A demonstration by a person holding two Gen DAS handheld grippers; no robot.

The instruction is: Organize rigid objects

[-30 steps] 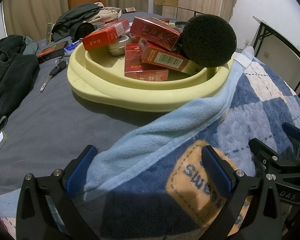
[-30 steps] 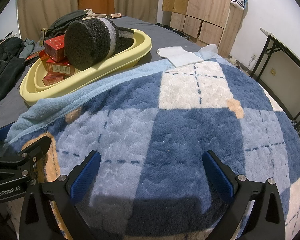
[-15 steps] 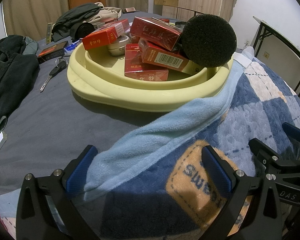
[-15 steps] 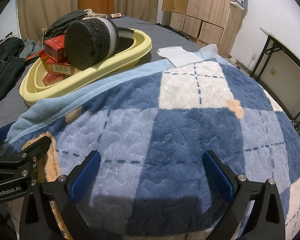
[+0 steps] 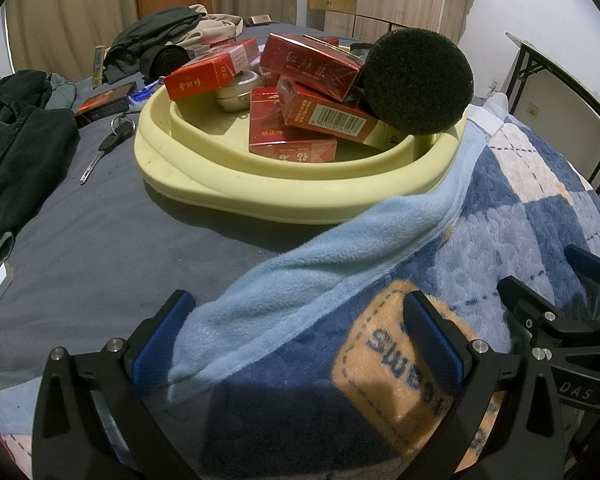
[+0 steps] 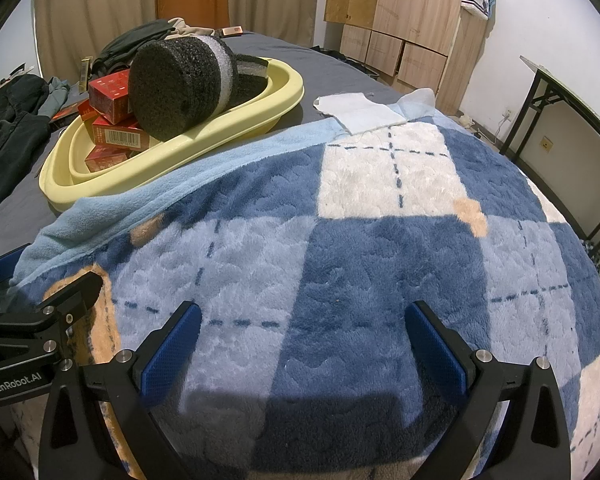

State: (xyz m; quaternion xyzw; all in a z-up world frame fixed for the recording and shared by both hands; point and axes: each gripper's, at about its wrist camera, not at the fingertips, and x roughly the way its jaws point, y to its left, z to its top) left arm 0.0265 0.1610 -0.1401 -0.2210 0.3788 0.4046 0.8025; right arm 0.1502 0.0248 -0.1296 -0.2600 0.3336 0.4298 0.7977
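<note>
— Both claws?
— Left claw (image 5: pixel 300 336) and right claw (image 6: pixel 302 340) gape wide, empty, low over the plaid blanket (image 6: pixel 380 240) on the bed.
— Farther off?
— Yellow basin (image 5: pixel 300 196) holds red cigarette boxes (image 5: pixel 296 136) and a black foam cylinder (image 5: pixel 418 80); a key (image 5: pixel 104 148) lies beside it

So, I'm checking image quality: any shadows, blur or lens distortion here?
Left wrist view: gripper shadow darkens the blanket near the fingers; the yellow tray bulges with fisheye curvature; black corners. Right wrist view: similar shadow low on the blanket; the wardrobe leans; everything reasonably sharp.
</note>
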